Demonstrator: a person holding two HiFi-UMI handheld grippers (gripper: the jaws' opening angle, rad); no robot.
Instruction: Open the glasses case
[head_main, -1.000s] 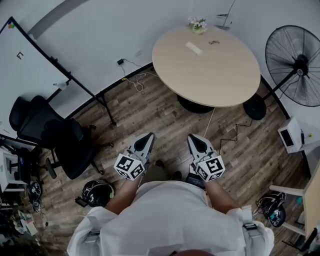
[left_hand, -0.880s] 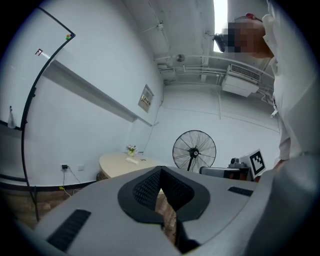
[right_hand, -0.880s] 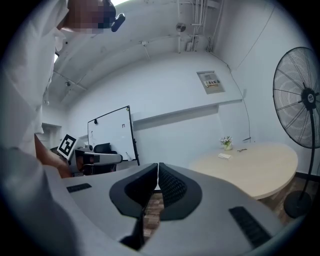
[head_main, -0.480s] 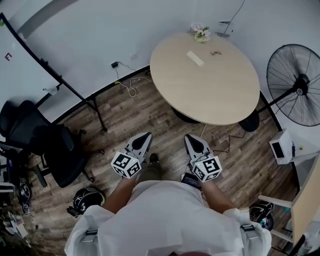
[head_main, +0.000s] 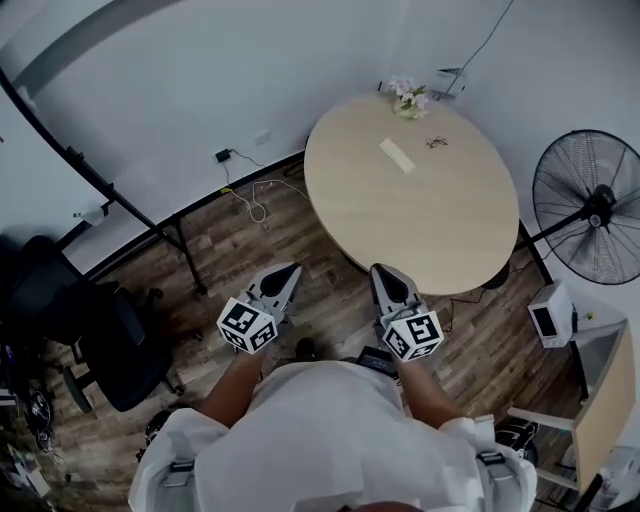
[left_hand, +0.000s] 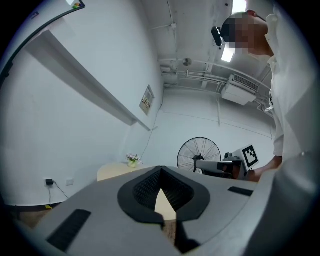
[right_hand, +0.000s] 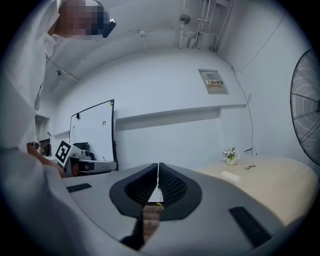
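A slim white glasses case (head_main: 397, 155) lies on the far part of the round wooden table (head_main: 430, 235), with a pair of glasses (head_main: 436, 142) and a small flower pot (head_main: 408, 98) beyond it. Both grippers are held low in front of the person, short of the table's near edge and over the floor. My left gripper (head_main: 292, 268) is shut and empty, and so is my right gripper (head_main: 380, 270). The right gripper view shows the case (right_hand: 230, 176) and the flower pot (right_hand: 230, 154) far ahead to the right of the closed jaws. The left gripper view shows only the table (left_hand: 112, 171) and the flower pot (left_hand: 132, 159).
A standing fan (head_main: 590, 205) is right of the table, with a small white appliance (head_main: 550, 315) on the floor below it. A black office chair (head_main: 90, 330) and a whiteboard stand (head_main: 150, 225) are to the left. Cables (head_main: 255, 195) trail along the wall.
The person has stepped forward: the table now lies closer to the grippers, and the chair has slid off to the left. Both grippers stay shut, held side by side.
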